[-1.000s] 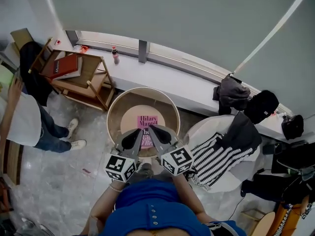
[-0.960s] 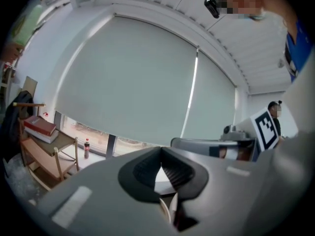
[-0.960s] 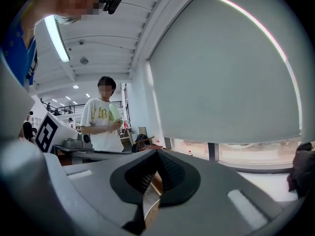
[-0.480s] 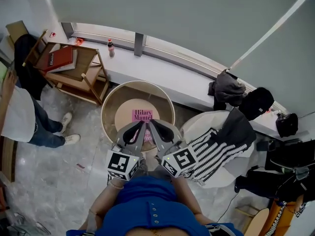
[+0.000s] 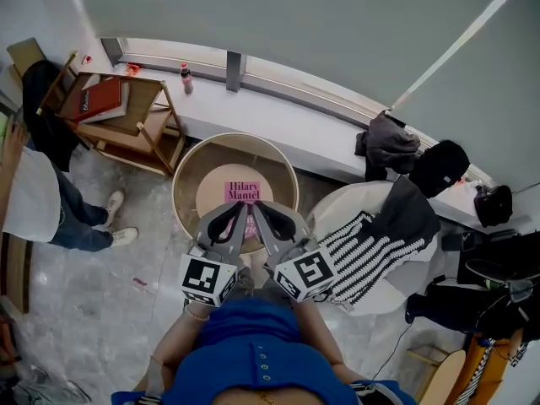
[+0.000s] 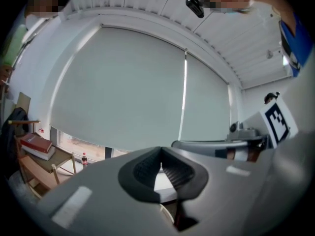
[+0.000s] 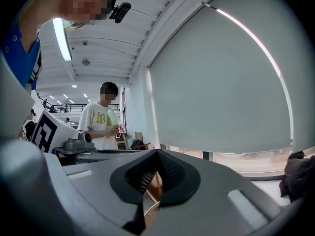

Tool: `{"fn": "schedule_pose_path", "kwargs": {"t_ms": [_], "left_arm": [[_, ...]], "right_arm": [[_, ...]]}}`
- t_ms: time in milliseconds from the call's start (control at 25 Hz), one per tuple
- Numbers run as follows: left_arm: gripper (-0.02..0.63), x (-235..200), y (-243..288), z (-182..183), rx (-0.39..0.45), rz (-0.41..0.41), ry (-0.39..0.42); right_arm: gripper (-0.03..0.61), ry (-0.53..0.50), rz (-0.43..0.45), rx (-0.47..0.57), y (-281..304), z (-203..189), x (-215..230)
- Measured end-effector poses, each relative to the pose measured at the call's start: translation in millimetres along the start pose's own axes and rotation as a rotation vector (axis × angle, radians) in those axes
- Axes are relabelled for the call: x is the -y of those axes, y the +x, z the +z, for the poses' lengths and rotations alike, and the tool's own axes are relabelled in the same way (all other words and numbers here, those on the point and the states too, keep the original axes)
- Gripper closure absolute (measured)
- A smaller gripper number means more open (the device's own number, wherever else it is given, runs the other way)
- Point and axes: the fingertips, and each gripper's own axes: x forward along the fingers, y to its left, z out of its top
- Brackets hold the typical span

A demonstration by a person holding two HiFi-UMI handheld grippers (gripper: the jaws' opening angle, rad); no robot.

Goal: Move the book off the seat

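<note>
Both grippers are shut w/ nothing in them. Left gripper: its own view shows the dark ribbed pads meeting at the tip, w/ only window blind & ceiling beyond and no obj between. Right gripper: same in its view, pads together, empty. From the head cam I see the two side by side, tips nearly meeting, marker cubes nearest the cam, both reaching out over the seat.

Book is on the seat, lying flat at roughly the centre of the round cushion, cover up. Pink cover, black print reading "Hilary Mantel" across the top. Its lower part sits under the gripper tips in the head view, so I can't read anything there. Spine & edges are too small to judge. Whether the tips touch the book I can't tell from above, and neither gripper view shows the book at all.

Seat is a round tub type: pale rim, brown inner wall, lighter cushion. Just beside it on the right is a white chair w/ a black-and-white striped cloth draped over it. Left of the seat is a wooden rack holding a red book. Small bottle stands on the window ledge behind. A person stands at far left.
</note>
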Motion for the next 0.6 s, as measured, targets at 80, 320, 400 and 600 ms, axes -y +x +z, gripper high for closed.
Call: {"fn": "schedule_pose_path", "kwargs": {"t_ms": [80,320,400,600], "left_arm": [[0.612,6,1,2,0.006,0.002,0.006],[0.612,25,6,2,0.001,0.022,0.023],[0.612,33,7,3,0.0,0.033,0.029],[0.612,51,5,9,0.001,0.068,0.011]], "right_arm": [[0.58,0.003,0.006,0.007,-5,0,2],[0.58,0.018,0.024,0.022,-22,0,13],[0.578,0.014,0.033,0.023,-28,2,16],[0.58,-0.011,0.058,0.015,-45,12,21]]}}
